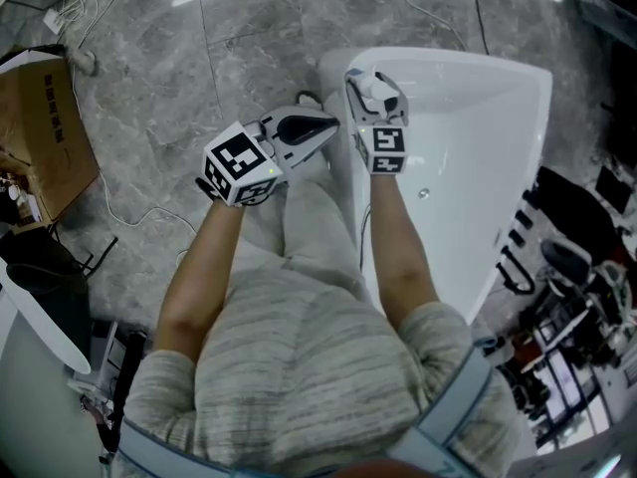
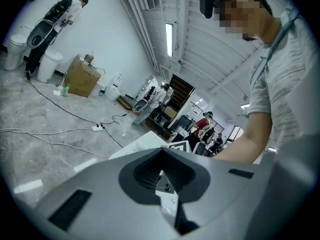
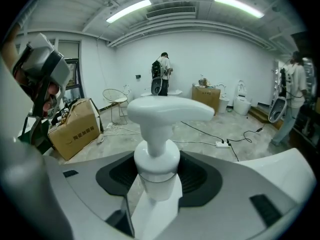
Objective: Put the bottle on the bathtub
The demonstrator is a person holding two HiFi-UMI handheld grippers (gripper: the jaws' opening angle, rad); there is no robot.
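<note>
Grips the white pump bottle (image 3: pixel 157 134) by its neck in the right tongs (image 1: pixel 375 103), seemingly over the near rim of the bathtub (image 1: pixel 478 137), at twelve o'clock from the torso in the head view. Holds the left tongs (image 1: pixel 320 129) pressed together and empty, at nine o'clock of the right pair. To place cleanly: lower straight down with the bottle upright, seat the base flat on the ledge, clear of both edges, and spread the tongs only once it stands.

Grey marbled floor (image 1: pixel 199 58) carries trailing cables (image 2: pixel 50 131) and a cardboard box (image 1: pixel 45 132) at the left. White walls (image 3: pixel 225 59) rise to strip lights (image 3: pixel 128 10); a toilet (image 3: pixel 243 104) stands far right.
</note>
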